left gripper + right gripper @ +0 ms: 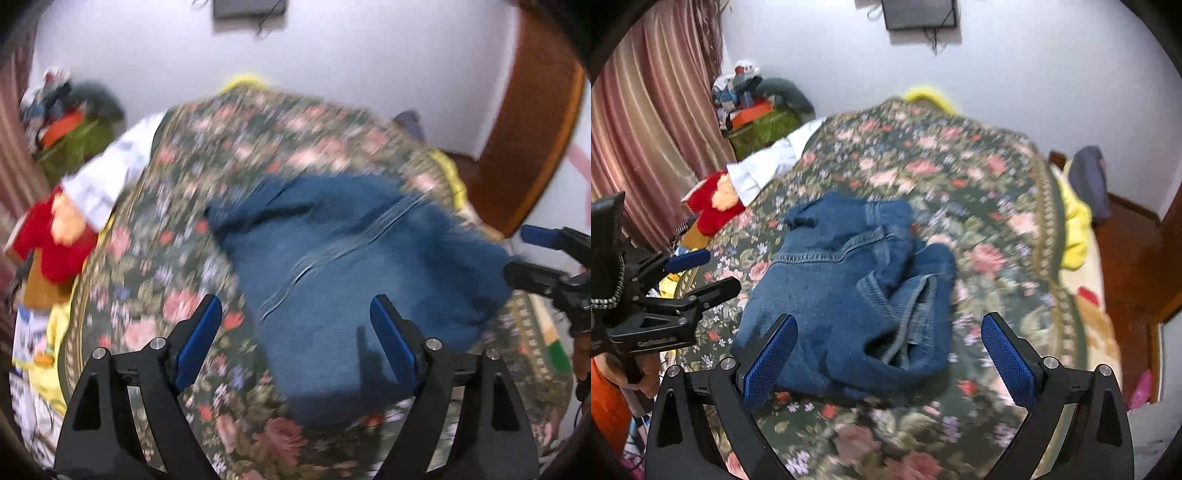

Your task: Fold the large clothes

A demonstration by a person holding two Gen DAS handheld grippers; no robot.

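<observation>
Blurred blue denim jeans (351, 266) lie bunched on the bed's floral bedspread (155, 258). The left gripper (295, 332) hangs above the jeans' near edge, jaws wide and empty. The right gripper (532, 254) shows at the jeans' right edge.

The left tool (295, 332) points steeply downward, its 2 blue-padded fingers (197, 341) spread wide with nothing pressed between them. The right tool (888, 356) tilts down at a similar angle, its 2 fingers (770, 360) also standing wide apart and gripping nothing. In the right wrist view the left tool appears at the left edge, held by a hand (635, 373) wrapped around its handle. In the left wrist view the right tool shows at the right edge.
</observation>
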